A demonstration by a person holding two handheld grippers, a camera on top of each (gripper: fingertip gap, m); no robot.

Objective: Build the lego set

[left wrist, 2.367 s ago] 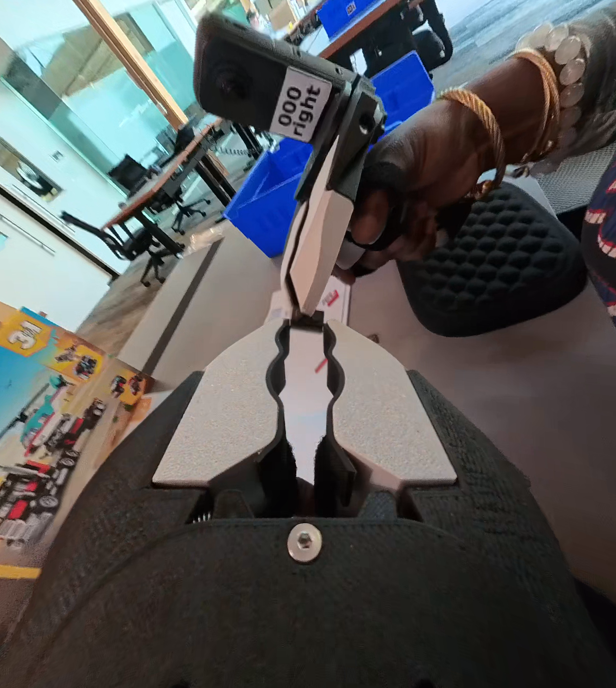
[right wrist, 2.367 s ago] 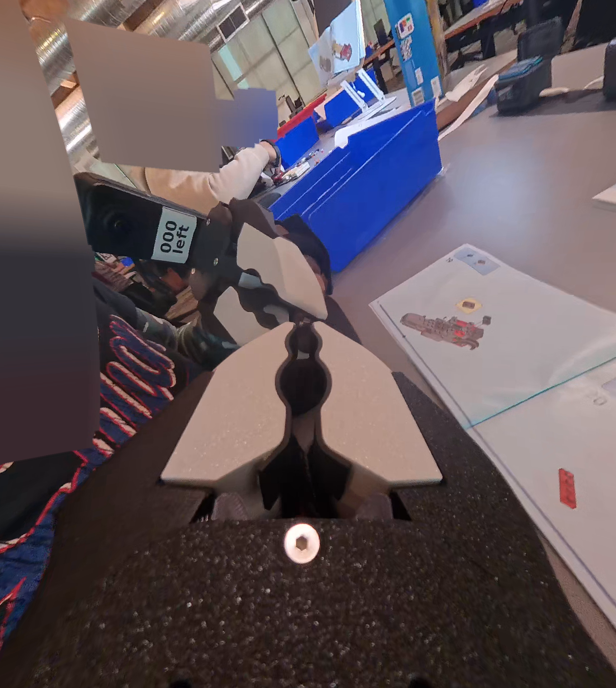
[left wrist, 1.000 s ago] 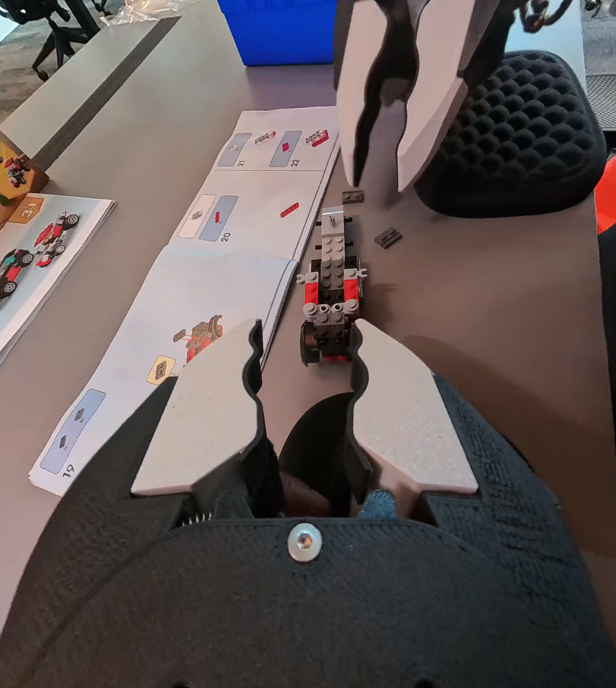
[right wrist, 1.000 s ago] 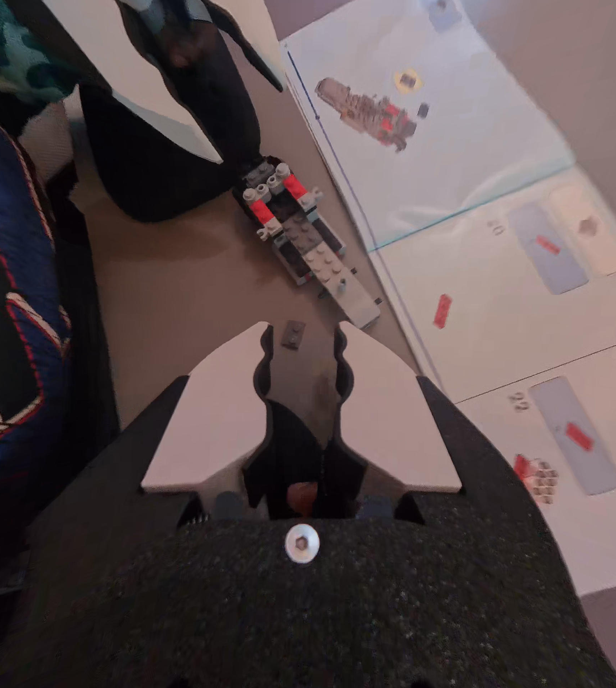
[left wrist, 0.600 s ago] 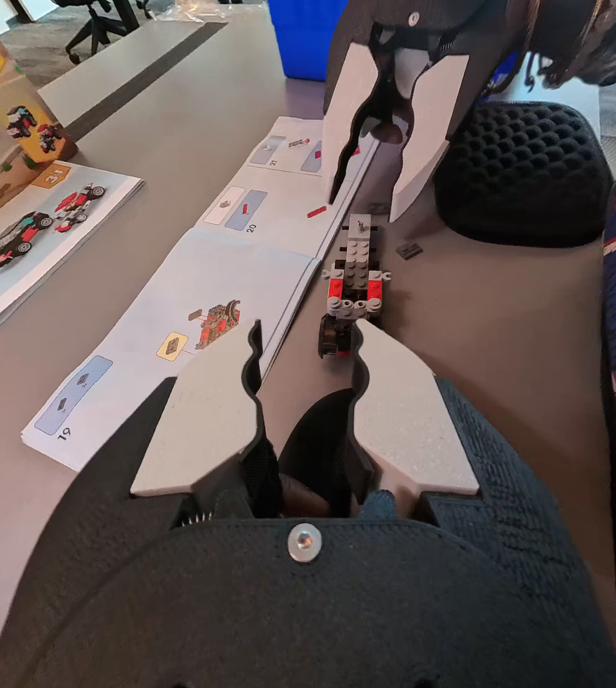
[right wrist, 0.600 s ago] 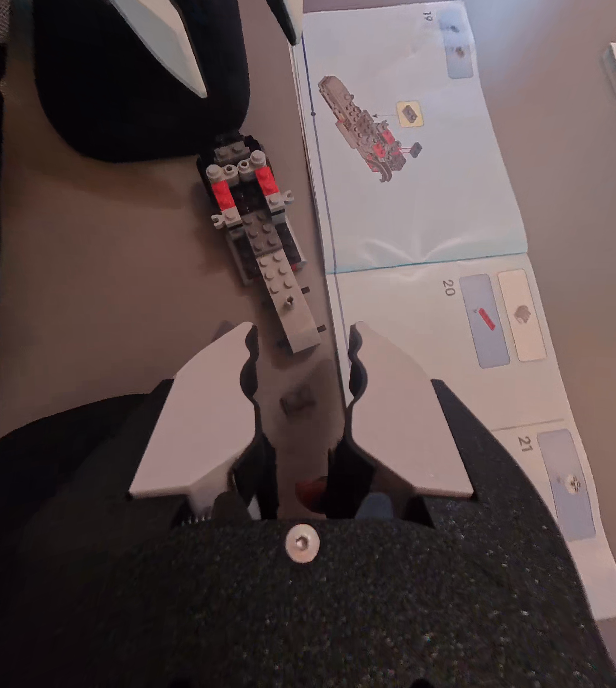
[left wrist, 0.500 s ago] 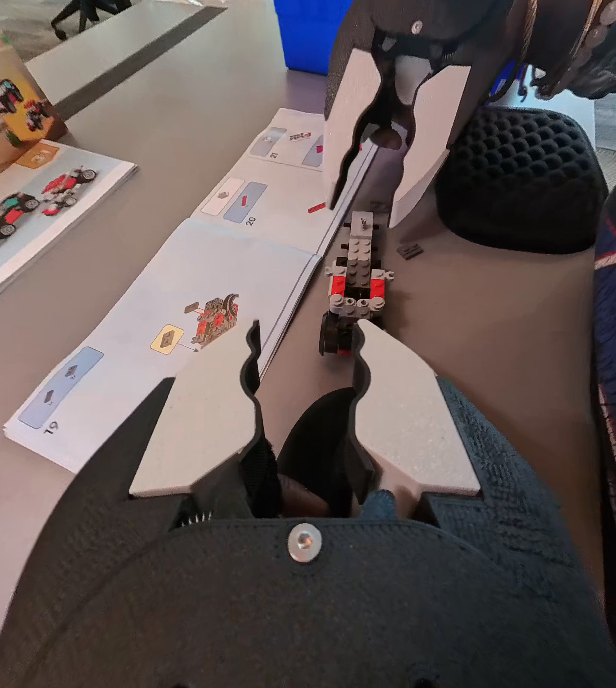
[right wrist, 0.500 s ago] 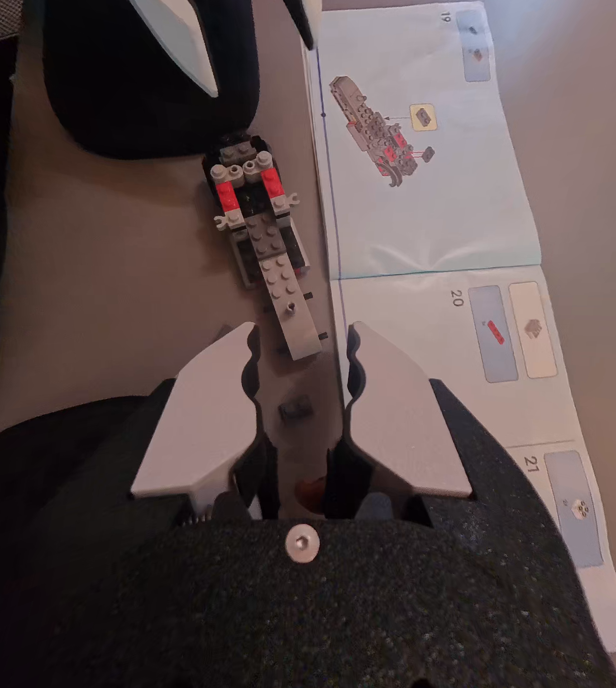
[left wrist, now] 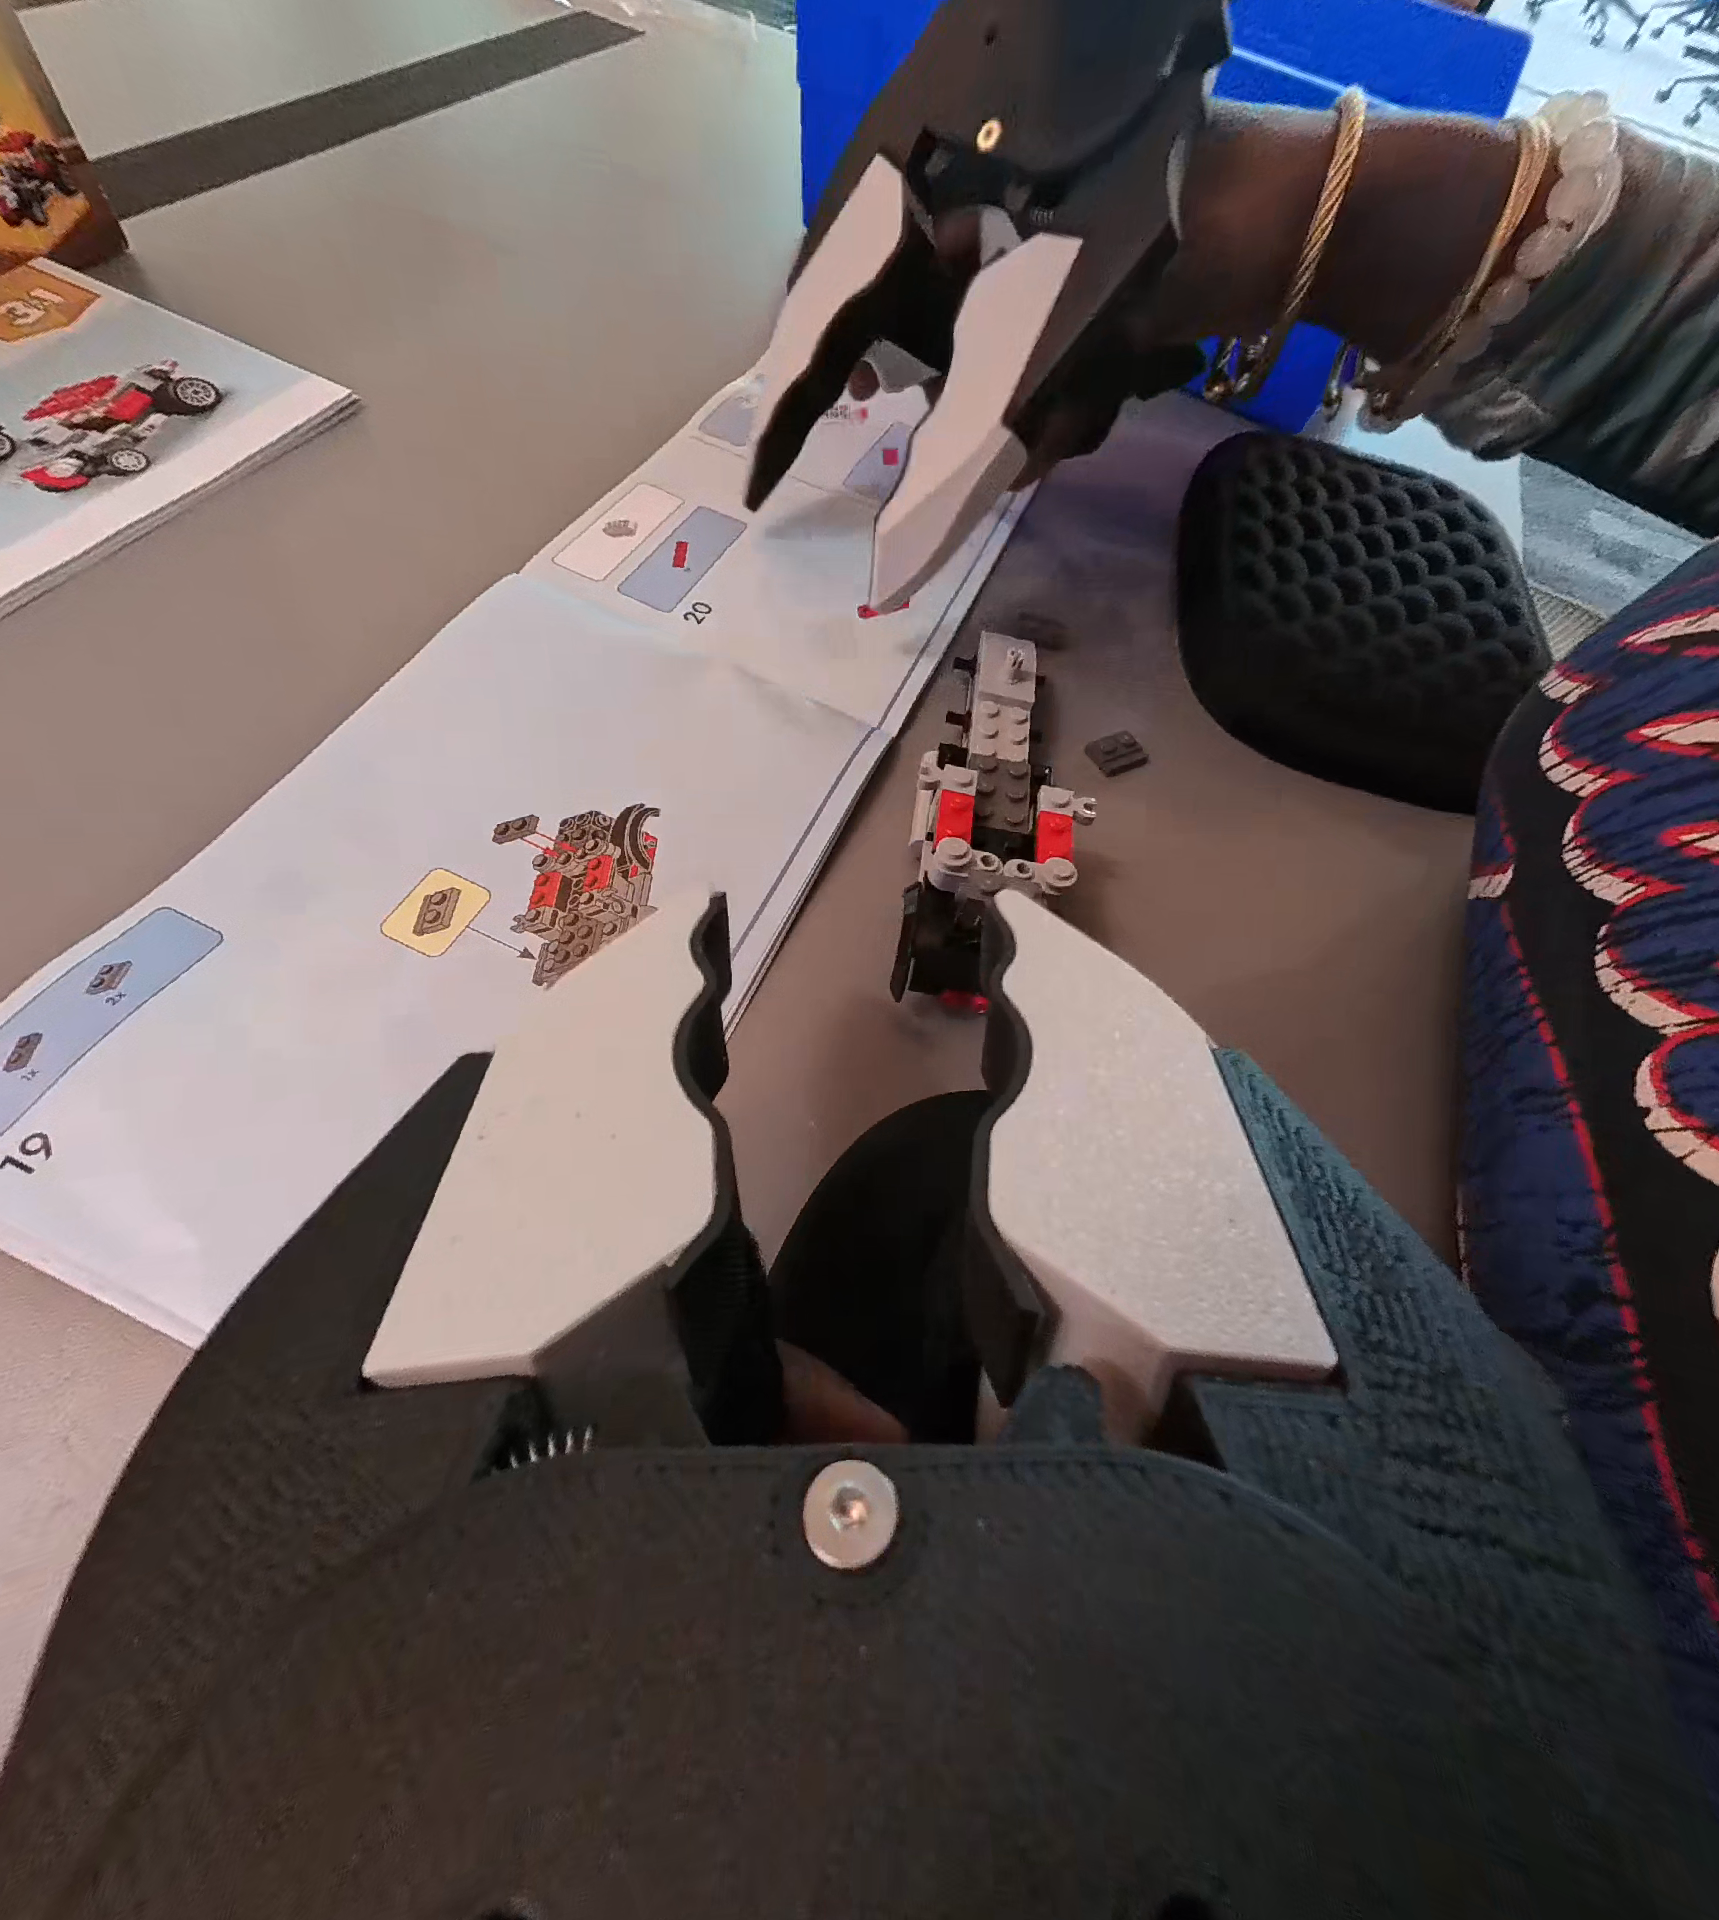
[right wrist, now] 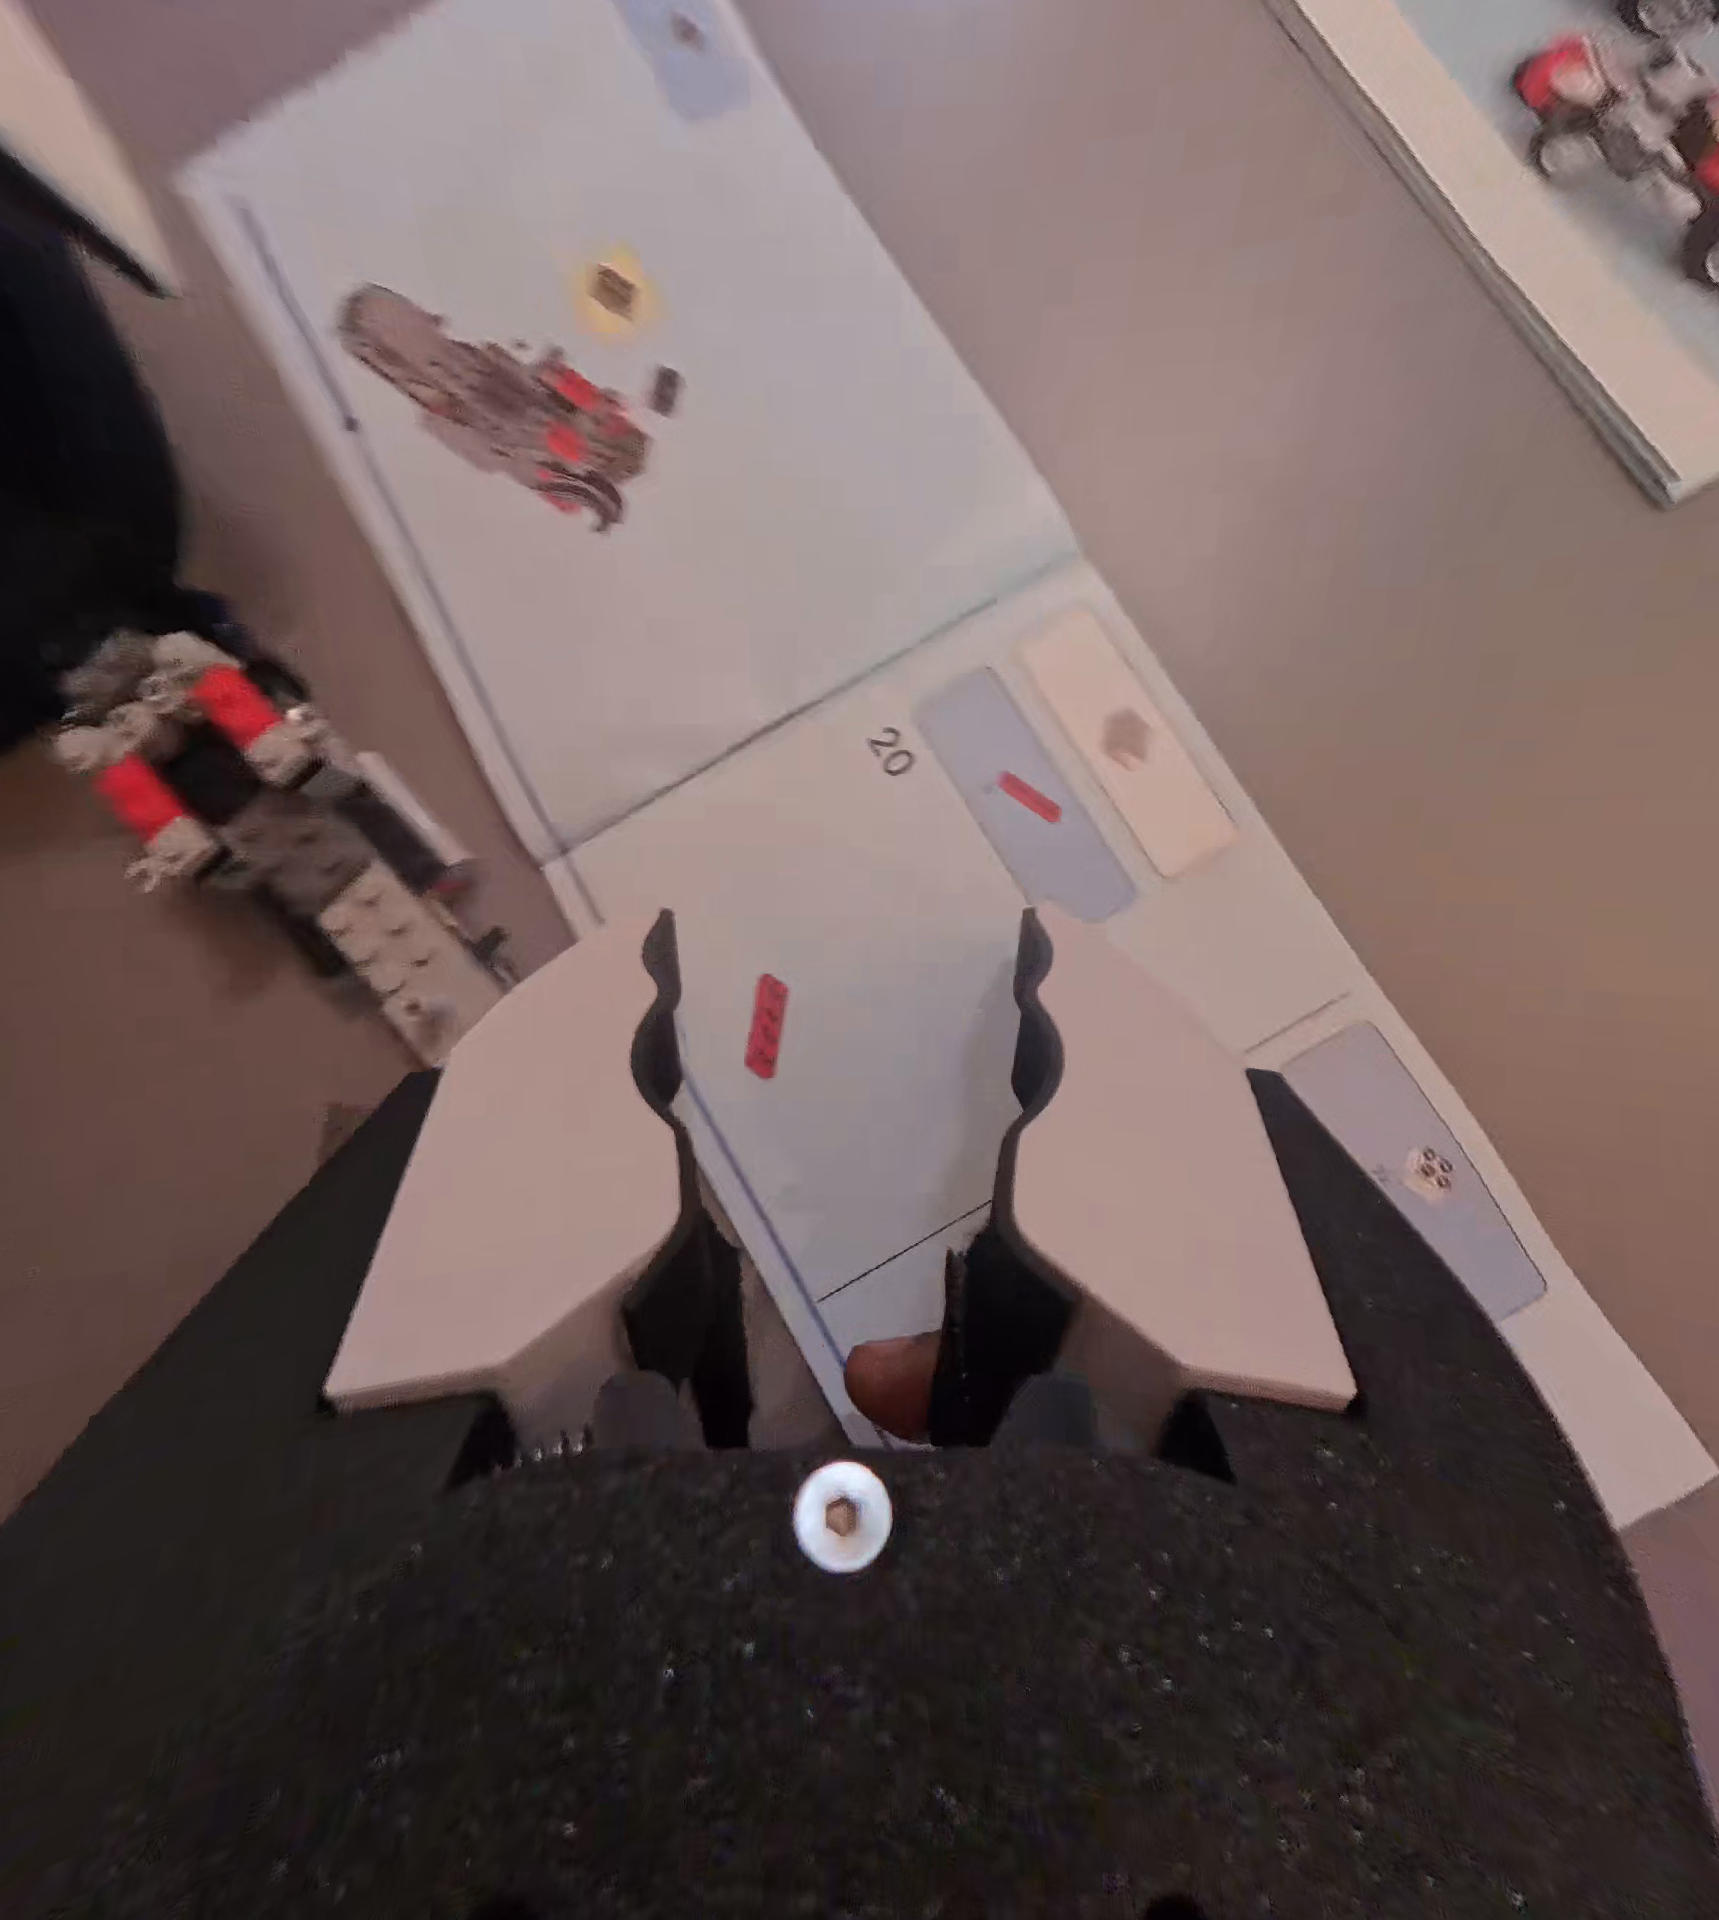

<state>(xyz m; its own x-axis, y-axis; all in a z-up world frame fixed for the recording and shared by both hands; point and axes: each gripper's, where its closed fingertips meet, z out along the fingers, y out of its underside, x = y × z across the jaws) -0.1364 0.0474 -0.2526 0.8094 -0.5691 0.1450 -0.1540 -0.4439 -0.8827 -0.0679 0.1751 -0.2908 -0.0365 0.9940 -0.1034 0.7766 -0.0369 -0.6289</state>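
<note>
Left wrist view: the left claw (left wrist: 855, 935) fills the lower half of the frame, its two grey fingers spread wide with nothing between them. Just above its tip, a little right of centre, the partly built lego model (left wrist: 990, 810) lies on the grey bench (left wrist: 481, 239), a long grey, black and red piece running up the frame. Its near black end sits just beside the right fingertip; whether they touch cannot be told. A small dark grey plate (left wrist: 1115, 750) lies loose just right of the model. Left of the model the open instruction booklet (left wrist: 335, 935) is spread flat. At upper centre the right claw (left wrist: 824, 551) points down over the booklet's far page, fingers apart and empty, one tip right by a small red plate (left wrist: 870, 611) on the page. The person's hand (left wrist: 1239, 208) with bracelets grips it at upper right. A black mesh cushion (left wrist: 1354, 613) sits at right, a second booklet (left wrist: 107, 416) at upper left, and a blue bin (left wrist: 1354, 62) along the top edge.

Right wrist view: the right claw (right wrist: 839, 935) occupies the lower half, fingers wide apart and holding nothing. The small red plate (right wrist: 767, 1023) lies on the booklet (right wrist: 730, 312) page between the fingers, nearer the left one and not touching either. The model (right wrist: 252, 821), blurred, lies at left centre on the bench (right wrist: 1354, 520), beside the booklet's edge. The second booklet (right wrist: 1561, 239) shows at upper right.
</note>
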